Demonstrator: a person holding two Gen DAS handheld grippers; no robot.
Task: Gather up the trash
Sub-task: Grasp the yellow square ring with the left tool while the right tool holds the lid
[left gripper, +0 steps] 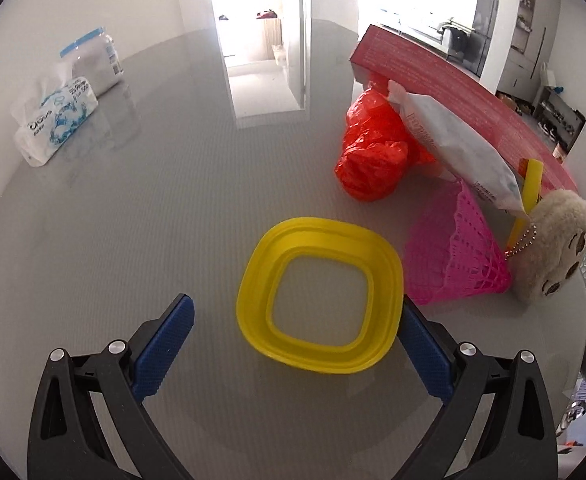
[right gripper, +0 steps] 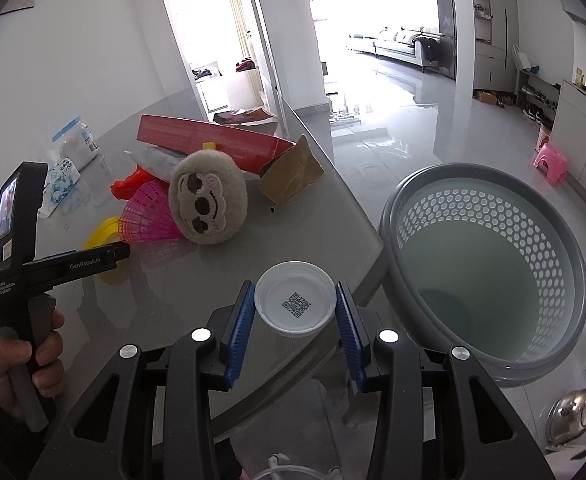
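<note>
My right gripper (right gripper: 295,294) is shut on a white round lid (right gripper: 295,304) with a QR code inside, held over the table's front edge, just left of a grey perforated basket (right gripper: 493,220). My left gripper (left gripper: 295,308) stands open low over the grey table (left gripper: 113,240). A yellow square plastic ring (left gripper: 321,296) lies between its blue pads (left gripper: 169,344), close against the right one. In the right wrist view the left gripper (right gripper: 109,258) reaches that yellow ring (right gripper: 103,234), held by a hand (right gripper: 25,364).
Behind the ring lie a crumpled red bag (left gripper: 373,152), a white wrapper (left gripper: 461,148), a pink mesh cone (left gripper: 457,256), a plush toy (left gripper: 557,248), a yellow tube (left gripper: 531,184) and a long red box (left gripper: 453,92). Tissue packs (left gripper: 53,120) sit far left. Brown paper (right gripper: 293,176) lies near the table's edge.
</note>
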